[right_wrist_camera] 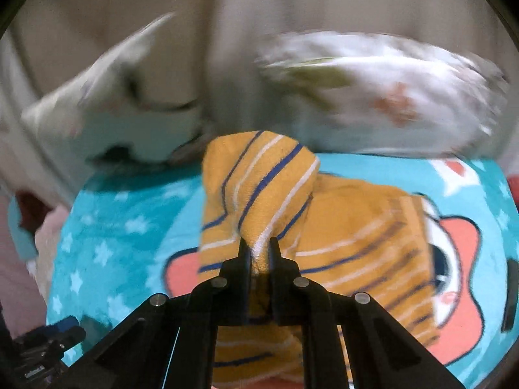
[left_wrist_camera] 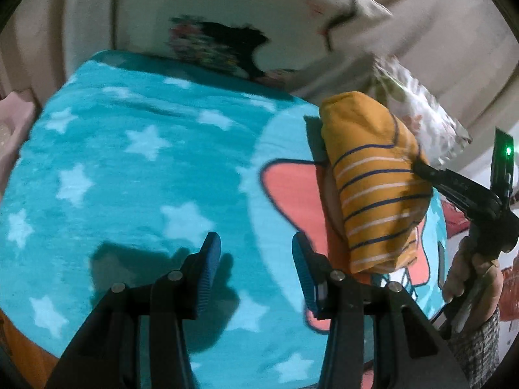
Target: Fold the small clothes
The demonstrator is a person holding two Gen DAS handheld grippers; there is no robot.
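Note:
A small mustard-yellow garment [left_wrist_camera: 373, 181] with blue and white stripes lies folded on a teal star-print blanket [left_wrist_camera: 129, 168]. My right gripper [right_wrist_camera: 259, 253] is shut on a bunched edge of the striped garment [right_wrist_camera: 259, 194], which rises in a peak above its fingers. In the left wrist view the right gripper [left_wrist_camera: 421, 167] comes in from the right and bites the garment's side, with a hand [left_wrist_camera: 470, 269] on its handle. My left gripper [left_wrist_camera: 256, 253] hovers over bare blanket to the left of the garment, jaws apart with nothing between them.
White pillows with a floral print [right_wrist_camera: 373, 90] lie along the far edge of the blanket, blurred. A dark patterned cloth [left_wrist_camera: 214, 45] sits at the back. A pink-orange cartoon figure [right_wrist_camera: 460, 246] is printed on the blanket under the garment. A pale pink object [left_wrist_camera: 13, 120] is at far left.

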